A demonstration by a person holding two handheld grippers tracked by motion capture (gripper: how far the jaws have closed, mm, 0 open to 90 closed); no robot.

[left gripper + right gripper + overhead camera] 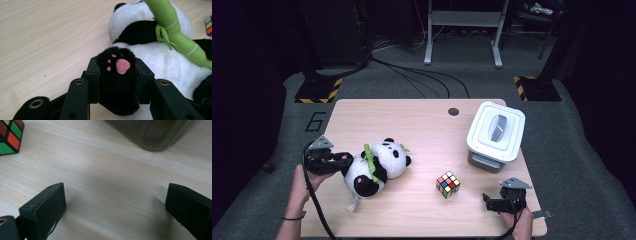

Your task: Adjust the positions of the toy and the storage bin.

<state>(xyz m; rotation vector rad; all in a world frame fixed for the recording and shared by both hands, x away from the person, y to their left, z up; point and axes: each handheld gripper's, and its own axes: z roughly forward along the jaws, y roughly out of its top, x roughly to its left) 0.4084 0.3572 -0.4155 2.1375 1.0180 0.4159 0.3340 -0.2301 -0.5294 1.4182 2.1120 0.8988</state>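
A plush panda (pixel 377 167) lies on its back at the left of the wooden table (pixel 412 120), with a green bamboo stalk (pixel 370 162) across its belly. My left gripper (pixel 343 160) comes in from the left and is shut on one of the panda's black paws. In the left gripper view the paw (pixel 117 67) with its pink pads sits squeezed between the two jaws, and the bamboo stalk (pixel 175 27) runs off to the upper right. My right gripper (pixel 489 200) rests near the table's front right edge. Its jaws (pixel 115 200) stand wide open over bare wood.
A colour cube (pixel 448 184) sits right of the panda, just left of the right gripper; the same cube (pixel 10 136) is at the top left of the right gripper view. A white lidded box (pixel 496 132) stands at the right rear. A small round hole (pixel 453 111) marks the table's far edge.
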